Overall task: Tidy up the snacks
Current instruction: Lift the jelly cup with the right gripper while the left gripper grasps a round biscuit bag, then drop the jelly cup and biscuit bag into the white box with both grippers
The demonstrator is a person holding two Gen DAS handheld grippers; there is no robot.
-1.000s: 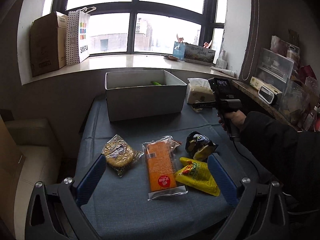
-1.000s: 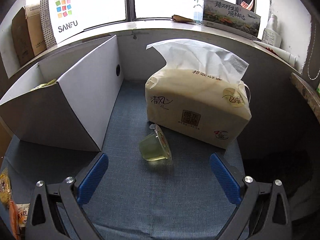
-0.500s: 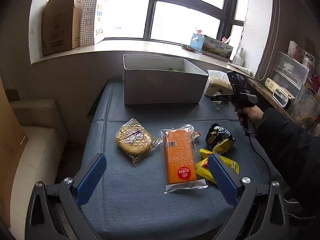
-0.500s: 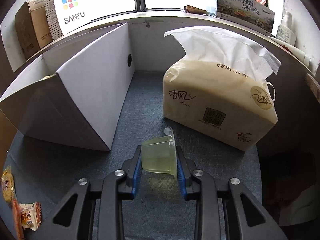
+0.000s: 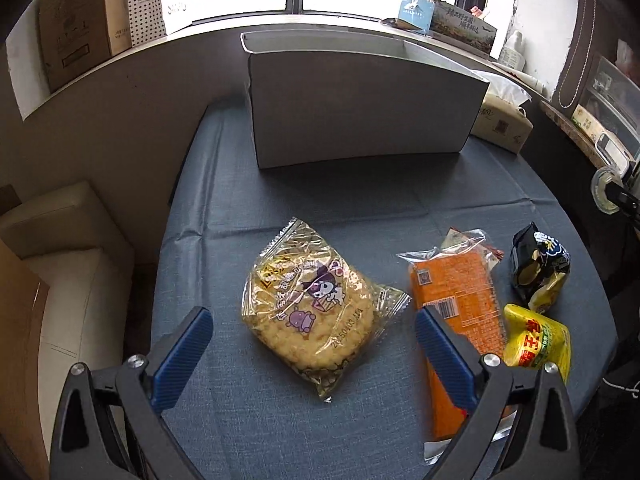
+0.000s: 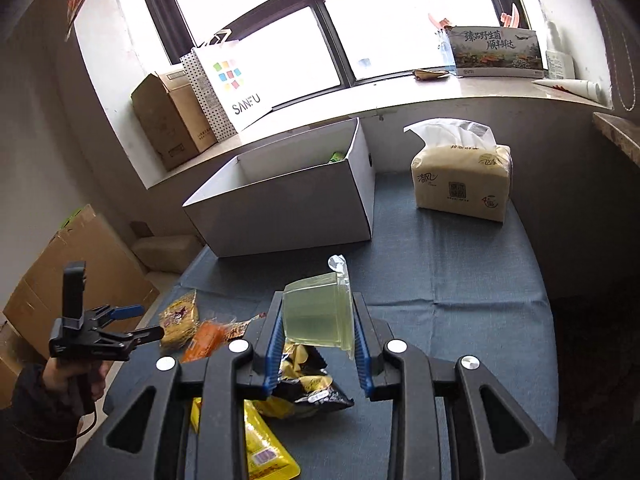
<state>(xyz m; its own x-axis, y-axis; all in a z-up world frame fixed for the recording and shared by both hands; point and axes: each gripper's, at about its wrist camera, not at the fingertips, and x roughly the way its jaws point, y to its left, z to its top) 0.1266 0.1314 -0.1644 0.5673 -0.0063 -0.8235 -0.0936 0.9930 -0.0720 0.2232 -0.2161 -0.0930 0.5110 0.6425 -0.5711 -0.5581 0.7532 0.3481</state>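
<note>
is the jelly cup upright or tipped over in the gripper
Tipped on its side. The jelly cup sits clamped between the right gripper's blue pads, its foil lid facing right with the pull tab sticking up.

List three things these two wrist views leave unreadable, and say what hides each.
1. What fills the white box: in the left wrist view its front wall hides it; the right wrist view shows only a green scrap.
2. Orange packet: its near end sits behind the left gripper finger.
3. Yellow packet: the right gripper, shut on the jelly cup, covers part of it, and the frame edge cuts it.
</note>
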